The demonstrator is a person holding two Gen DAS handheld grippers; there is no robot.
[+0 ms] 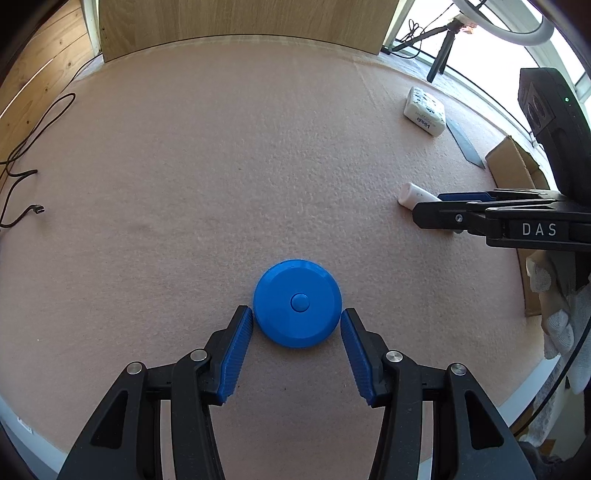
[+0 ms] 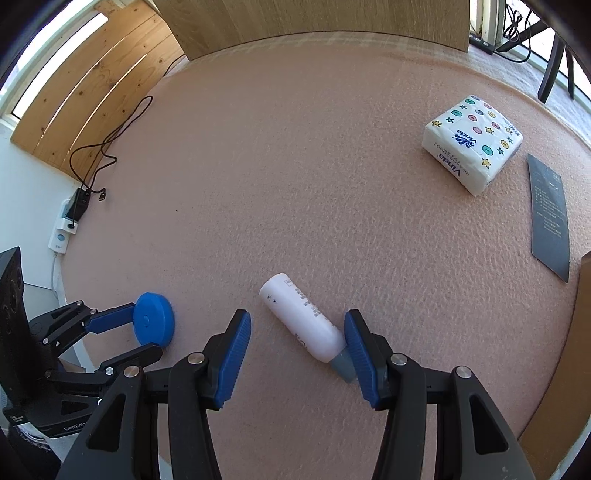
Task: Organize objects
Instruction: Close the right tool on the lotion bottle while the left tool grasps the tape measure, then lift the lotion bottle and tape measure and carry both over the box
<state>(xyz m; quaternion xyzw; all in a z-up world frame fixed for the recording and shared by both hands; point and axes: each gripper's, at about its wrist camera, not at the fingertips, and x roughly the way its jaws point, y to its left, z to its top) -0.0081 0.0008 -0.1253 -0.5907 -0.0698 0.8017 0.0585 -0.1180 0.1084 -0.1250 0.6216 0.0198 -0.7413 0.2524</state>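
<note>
A round blue disc with a centre button lies on the pink carpet. My left gripper has its blue pad tips touching both sides of the disc. The right wrist view shows the same grip, with the left gripper around the disc. A white bottle with a grey cap lies slanted between the fingers of my right gripper. The cap touches the right pad; the left pad stands clear, so this gripper is open. In the left wrist view the right gripper hovers over the bottle.
A white tissue pack and a dark card lie far right on the carpet. A cardboard box stands at the right edge. Black cables and a power strip are at the left. A wooden panel is behind.
</note>
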